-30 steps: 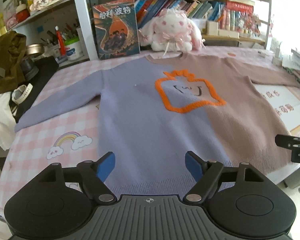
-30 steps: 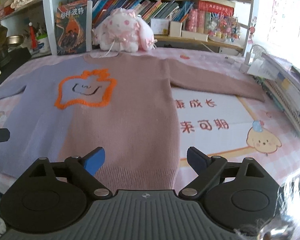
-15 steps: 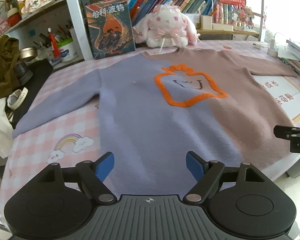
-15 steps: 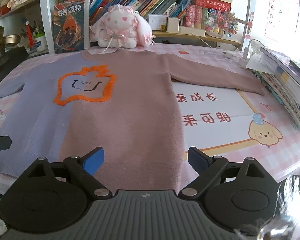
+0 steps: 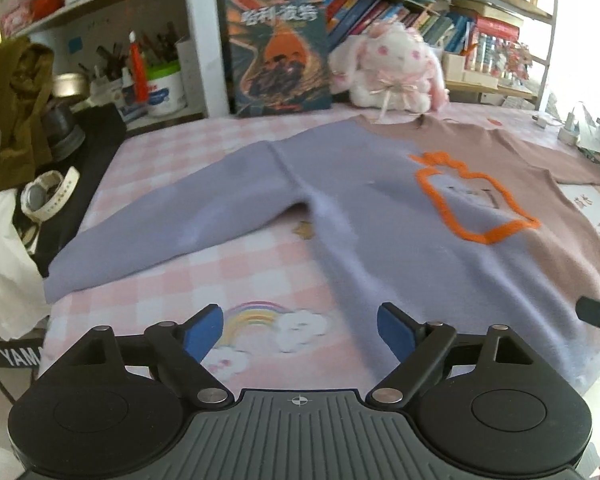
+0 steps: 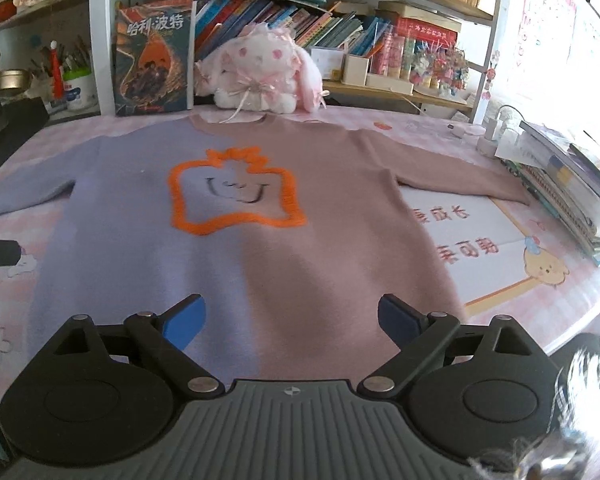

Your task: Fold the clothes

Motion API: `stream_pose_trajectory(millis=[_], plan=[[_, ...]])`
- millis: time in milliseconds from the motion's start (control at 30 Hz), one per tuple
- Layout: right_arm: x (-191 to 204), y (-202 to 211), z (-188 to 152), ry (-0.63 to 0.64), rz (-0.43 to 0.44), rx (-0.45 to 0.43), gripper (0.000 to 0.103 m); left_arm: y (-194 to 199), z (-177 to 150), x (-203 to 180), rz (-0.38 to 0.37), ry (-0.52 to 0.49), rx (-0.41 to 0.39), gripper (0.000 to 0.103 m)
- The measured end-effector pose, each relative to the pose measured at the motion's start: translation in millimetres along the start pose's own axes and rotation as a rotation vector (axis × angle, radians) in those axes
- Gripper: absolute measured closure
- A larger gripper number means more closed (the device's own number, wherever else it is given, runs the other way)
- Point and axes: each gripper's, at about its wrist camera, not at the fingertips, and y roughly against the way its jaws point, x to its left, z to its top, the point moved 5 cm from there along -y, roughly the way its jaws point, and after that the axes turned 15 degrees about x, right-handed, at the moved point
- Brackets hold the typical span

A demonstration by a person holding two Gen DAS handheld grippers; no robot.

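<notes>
A sweater (image 5: 380, 216), half lilac and half dusty pink with an orange outline on the chest, lies flat and spread out on the pink checked table; it also shows in the right wrist view (image 6: 260, 240). Its lilac sleeve (image 5: 172, 224) stretches to the left. Its pink sleeve (image 6: 456, 176) stretches to the right. My left gripper (image 5: 300, 330) is open and empty above the table's front left, beside the lilac hem. My right gripper (image 6: 292, 320) is open and empty above the sweater's lower hem.
A plush rabbit (image 6: 260, 76) and a book (image 5: 280, 48) stand behind the collar under shelves. A stack of books (image 6: 572, 184) lies at the right. A watch (image 5: 48, 196), dark cloth and clothes crowd the left edge. A white printed mat (image 6: 472, 236) lies right of the sweater.
My left gripper has swung left, from over the middle of the hem to the lilac side and sleeve. My right gripper has moved left and closer over the hem. Both stay open.
</notes>
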Motion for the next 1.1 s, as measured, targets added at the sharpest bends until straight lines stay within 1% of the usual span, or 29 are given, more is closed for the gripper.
stream_pose_trajectory(millis=[200, 400, 533, 633, 767, 900, 1000, 1067, 1100], plan=[[34.8, 0.3, -4.9, -0.028, -0.044, 0.02, 0.01, -7.9, 1.8, 54.4, 0.019, 0.05, 0.002, 0.016], [48.8, 3.8, -5.0, -0.05, -0.079, 0.028, 0.01, -13.6, 2.6, 104.9, 0.066, 0.155, -0.018, 0.016], [56.4, 4.2, -3.2, -0.039, -0.092, 0.033, 0.01, -18.9, 2.4, 141.1, 0.097, 0.261, -0.026, 0.016], [62.0, 5.4, -1.5, -0.018, -0.1, 0.03, 0.01, -24.5, 1.0, 165.7, 0.102, 0.344, -0.025, 0.016], [64.6, 7.4, -1.4, -0.007, -0.115, 0.031, 0.01, -31.3, -2.2, 191.9, 0.093, 0.457, -0.026, 0.018], [62.0, 9.5, -1.6, -0.017, -0.131, 0.032, 0.01, -40.3, -3.9, 213.9, 0.062, 0.584, -0.018, 0.02], [59.9, 10.3, -1.8, -0.027, -0.14, 0.034, 0.01, -48.4, -1.2, 225.4, 0.026, 0.669, -0.014, 0.028], [58.7, 11.6, -2.3, -0.031, -0.146, 0.033, 0.01, -52.4, 1.0, 230.4, -0.008, 0.723, -0.013, 0.04], [58.1, 12.3, -2.6, -0.033, -0.149, 0.031, 0.01, -53.9, 2.1, 232.7, -0.026, 0.75, -0.013, 0.052]])
